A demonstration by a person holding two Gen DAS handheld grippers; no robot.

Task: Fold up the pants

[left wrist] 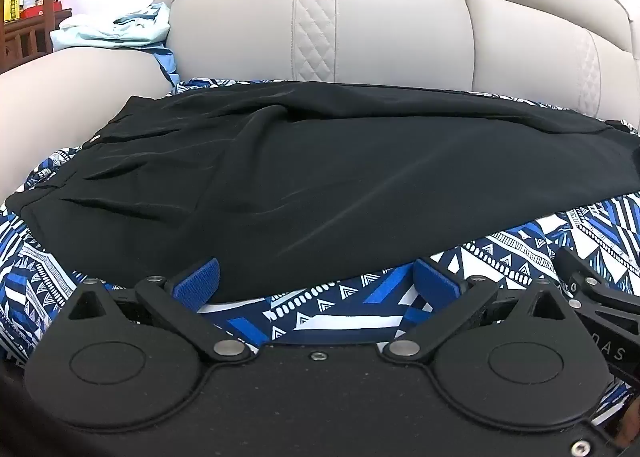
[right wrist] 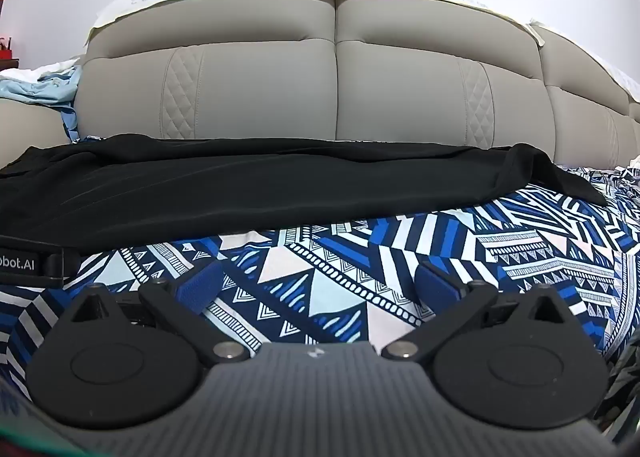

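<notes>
Black smooth-fabric pants (left wrist: 320,169) lie spread flat across the blue, white and navy geometric-print sheet (left wrist: 500,257) covering the bed, long axis running left to right, parallel to the headboard. In the left wrist view the waistband end with pleat-like creases sits at left; the cloth runs off toward the right edge. In the right wrist view the pants (right wrist: 260,185) stretch across the mid-frame, the right end lying crumpled with a small upturned fold near the sheet (right wrist: 440,249). Far edge of the pants lies close against the base of the grey padded leather headboard (left wrist: 380,29), which has diamond-quilted strips; it also fills the upper half of the right view (right wrist: 336,89).

Left claw (left wrist: 316,277) is spread wide with blue pads; nothing gripped. Its left pad sits at the near hem of the pants; touching or just above, cannot tell. Its right pad is over bare sheet. Right claw (right wrist: 318,281) is also wide open, empty, both blue pads over bare sheet, near the pants' front edge but apart from it. Part of the other claw body shows at each view's side edge.

Light blue crumpled clothing (left wrist: 116,31) is piled at far left beside the headboard. Dark wooden furniture (left wrist: 28,37) stands at the far left edge.
</notes>
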